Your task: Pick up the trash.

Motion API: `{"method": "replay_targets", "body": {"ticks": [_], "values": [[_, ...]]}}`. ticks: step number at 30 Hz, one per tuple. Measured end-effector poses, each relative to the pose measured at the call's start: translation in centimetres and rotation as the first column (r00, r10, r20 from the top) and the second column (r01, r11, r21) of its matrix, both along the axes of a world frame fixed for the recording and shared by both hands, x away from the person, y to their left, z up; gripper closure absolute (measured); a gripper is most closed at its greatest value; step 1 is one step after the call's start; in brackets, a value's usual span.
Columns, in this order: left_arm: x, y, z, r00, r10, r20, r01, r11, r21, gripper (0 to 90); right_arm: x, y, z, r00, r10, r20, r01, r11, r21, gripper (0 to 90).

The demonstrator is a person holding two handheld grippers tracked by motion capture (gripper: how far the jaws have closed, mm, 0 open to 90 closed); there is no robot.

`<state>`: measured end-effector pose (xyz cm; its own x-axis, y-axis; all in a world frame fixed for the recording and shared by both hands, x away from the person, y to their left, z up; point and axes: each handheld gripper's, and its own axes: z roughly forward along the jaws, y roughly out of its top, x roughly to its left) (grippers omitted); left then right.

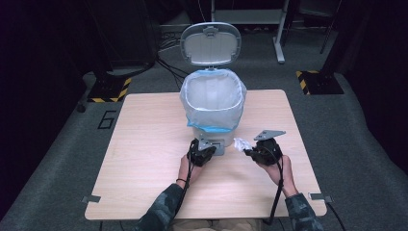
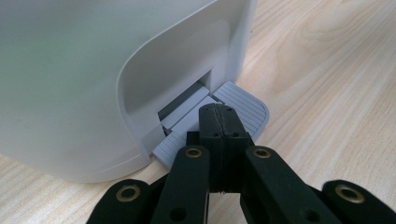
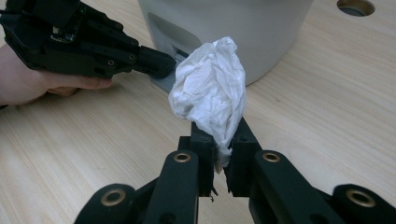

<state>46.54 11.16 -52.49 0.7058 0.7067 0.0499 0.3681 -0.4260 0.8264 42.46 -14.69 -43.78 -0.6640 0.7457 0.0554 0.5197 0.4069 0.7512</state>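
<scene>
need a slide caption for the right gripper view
Right tongs shut on a crumpled white tissue, while the left tongs press the pedal of the white bin.

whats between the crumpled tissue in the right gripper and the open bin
Only bare wooden table in the high view: the tissue, pinched by the right gripper, sits apart from the lined bin.

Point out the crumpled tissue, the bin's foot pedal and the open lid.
crumpled tissue (image 3: 210,95), right gripper view, middle of the wad.
foot pedal (image 2: 245,105), left gripper view, ribbed top.
open lid (image 1: 210,45), high view, inner face.
</scene>
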Motion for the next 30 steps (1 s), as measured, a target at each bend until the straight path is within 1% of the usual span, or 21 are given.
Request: {"method": "replay_targets", "body": {"ticks": [1, 6, 8, 16, 28, 30], "values": [[0.0, 0.0, 0.0, 1.0, 0.0, 0.0, 0.0, 1.0, 0.0, 90.0, 0.0, 0.0, 0.3, 1.0, 0.003, -0.001, -0.003, 1.0, 0.002, 84.1], [0.0, 0.0, 0.0, 1.0, 0.0, -0.001, 0.0, 1.0, 0.0, 90.0, 0.0, -0.2, 1.0, 1.0, 0.006, 0.002, -0.006, 1.0, 0.007, 84.1], [0.0, 0.0, 0.0, 1.0, 0.0, -0.001, 0.0, 1.0, -0.001, 90.0, 0.0, -0.4, 1.6, 0.9999, 0.008, 0.008, -0.008, 0.9999, 0.011, 84.1], [0.0, 0.0, 0.0, 1.0, 0.0, -0.001, 0.0, 1.0, -0.001, 90.0, 0.0, -0.7, 3.1, 0.9998, 0.007, 0.019, -0.008, 0.9998, 0.016, 84.1], [0.0, 0.0, 0.0, 1.0, 0.0, -0.005, 0.0, 1.0, -0.005, 90.0, 0.2, -1.0, 4.9, 0.9992, 0.015, 0.037, -0.015, 0.9998, 0.013, 84.1], [0.0, 0.0, 0.0, 1.0, 0.001, -0.005, -0.001, 1.0, -0.006, 90.0, 0.3, -1.1, 5.2, 0.9993, 0.014, 0.035, -0.015, 0.9997, 0.018, 84.1]]}}
